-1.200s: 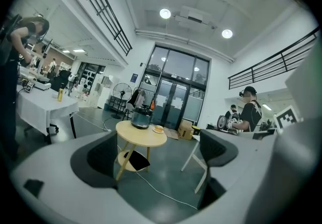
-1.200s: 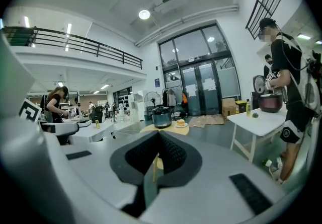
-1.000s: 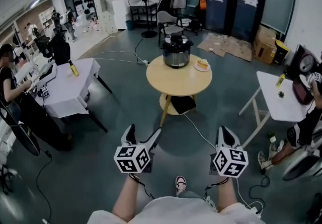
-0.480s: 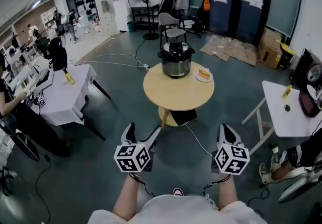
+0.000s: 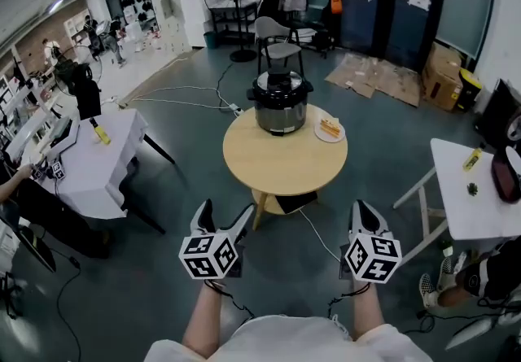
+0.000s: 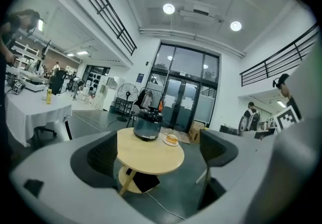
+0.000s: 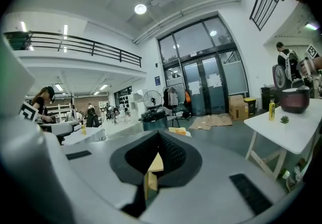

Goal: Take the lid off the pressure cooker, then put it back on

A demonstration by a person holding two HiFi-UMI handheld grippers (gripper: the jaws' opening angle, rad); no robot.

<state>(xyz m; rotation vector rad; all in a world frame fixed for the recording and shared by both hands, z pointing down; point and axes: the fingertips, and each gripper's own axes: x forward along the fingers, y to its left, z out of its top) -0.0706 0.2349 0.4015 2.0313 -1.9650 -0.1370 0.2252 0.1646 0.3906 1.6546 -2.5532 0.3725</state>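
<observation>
Pressure cooker (image 5: 279, 102) sits on the far half of a round wooden table (image 5: 285, 169). Its lid (image 5: 279, 80) is on, and a small plate of food (image 5: 329, 128) lies just beside it.

- Both grippers are held low and well short of the table, touching nothing.
- Left gripper (image 5: 226, 211): jaws spread wide and empty. Its own view frames table and cooker in the gap.
- Right gripper (image 5: 364, 214): jaws drawn together to a thin slit, nothing held.
- Key relation: the cooker lies straight ahead and beyond both grippers, between their lines but a shade toward the left one, which is also aimed at it.
- Judgement: lid removal not begun. An approach across the near table edge comes first, and the right jaws need opening before any grip.
</observation>
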